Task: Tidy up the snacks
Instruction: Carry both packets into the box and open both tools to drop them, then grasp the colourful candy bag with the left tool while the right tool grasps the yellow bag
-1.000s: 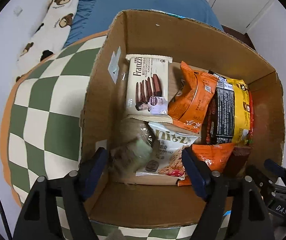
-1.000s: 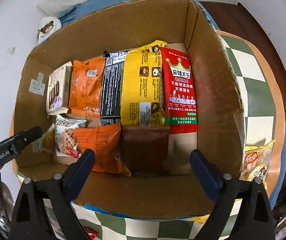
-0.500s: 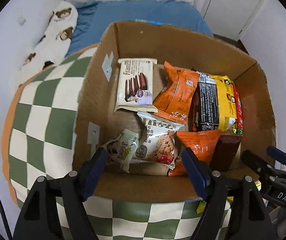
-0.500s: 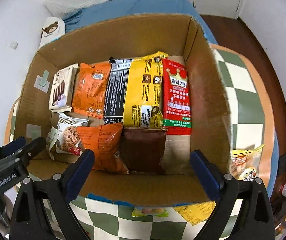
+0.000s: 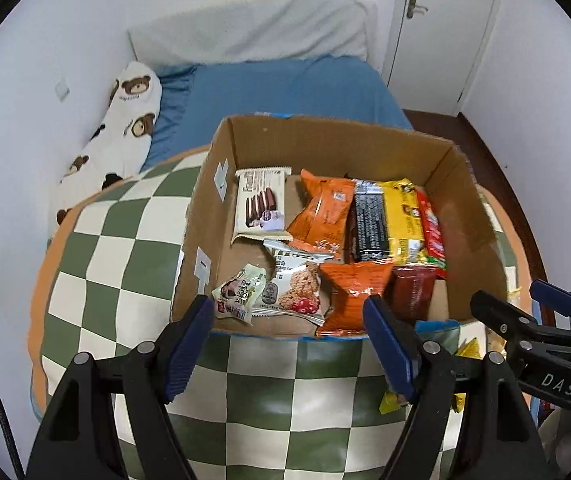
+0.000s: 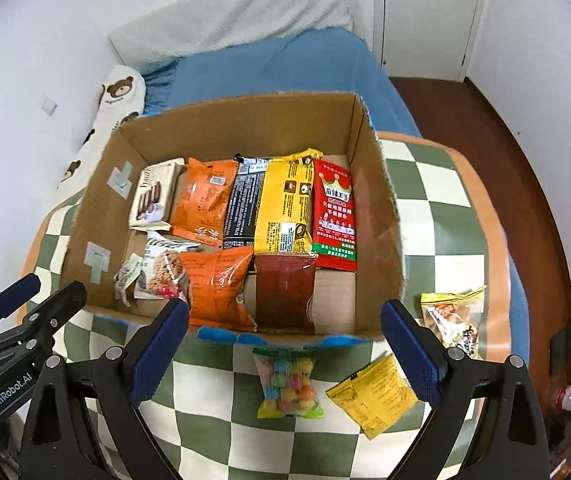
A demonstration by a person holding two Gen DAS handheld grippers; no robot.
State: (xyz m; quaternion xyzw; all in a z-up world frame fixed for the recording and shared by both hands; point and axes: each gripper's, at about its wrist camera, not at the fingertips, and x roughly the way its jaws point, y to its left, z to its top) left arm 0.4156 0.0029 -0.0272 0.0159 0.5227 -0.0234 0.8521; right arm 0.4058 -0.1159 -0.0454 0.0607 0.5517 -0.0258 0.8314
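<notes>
A cardboard box [image 5: 205, 216] [image 6: 377, 208] sits on a green-and-white checked cushion and holds several snack packets. A small pale green packet [image 5: 239, 294] lies in its near left corner beside an oat cookie packet [image 5: 295, 290]. Outside the box, in the right wrist view, lie a bag of coloured candies [image 6: 287, 382], a yellow sachet [image 6: 371, 394] and a clear snack bag [image 6: 451, 316]. My left gripper [image 5: 289, 344] is open and empty, just before the box's near wall. My right gripper [image 6: 283, 352] is open and empty above the candy bag.
The checked cushion [image 5: 117, 248] rests on a bed with a blue sheet [image 5: 285, 88]. A bear-print pillow [image 5: 121, 128] lies along the left wall. A white door [image 5: 441, 28] and dark wood floor [image 6: 485, 128] are at the right.
Both grippers have pulled back and up out of the box. The pale green packet, between the left fingers a second ago, now lies free in the box's near left corner.
</notes>
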